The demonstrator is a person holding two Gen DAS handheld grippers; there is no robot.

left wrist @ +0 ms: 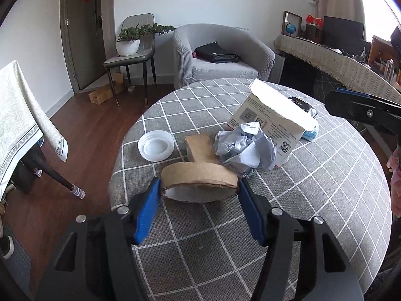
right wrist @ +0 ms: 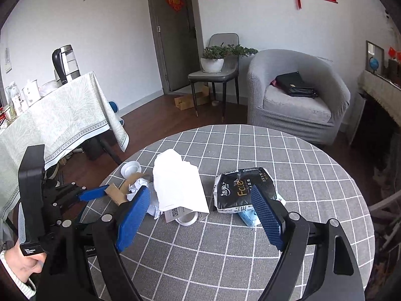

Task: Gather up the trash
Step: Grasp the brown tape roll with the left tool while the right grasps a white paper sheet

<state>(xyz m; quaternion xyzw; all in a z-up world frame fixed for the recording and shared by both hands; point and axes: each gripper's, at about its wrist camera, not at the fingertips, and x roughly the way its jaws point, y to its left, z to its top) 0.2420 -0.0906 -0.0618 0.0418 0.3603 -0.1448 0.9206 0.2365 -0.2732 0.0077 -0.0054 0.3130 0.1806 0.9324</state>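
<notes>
- While our left gripper [left wrist: 199,188] straddles a flattened cardboard tube [left wrist: 199,179] on the round table [left wrist: 325,200] with the grey checked cloth, its blue pads sit at the tube's two ends; we cannot tell whether they press on it
- Our right gripper [right wrist: 200,208] hovers spread over the table, nothing between its jaws, aimed toward a white carton and a black tissue pack
- Just behind the tube lies a second piece of brown cardboard [left wrist: 200,148], and right of that a crumpled paper ball [left wrist: 246,149], touching the carton
- We see the white carton [left wrist: 273,120] lying on its side, printed with square codes, its torn white flap open; what it holds we cannot tell
- At the carton's mouth in the right wrist view rests a white tape roll [right wrist: 186,218]
- A white plastic lid [left wrist: 156,145] sits upturned and shallow near the table's left edge, with nothing in it
- The black tissue pack [right wrist: 241,189] lies flat right of the carton, with a blue face mask [right wrist: 248,217] tucked at its near edge
- A person's hand [right wrist: 27,266] grips the left tool's handle at lower left of the right wrist view
</notes>
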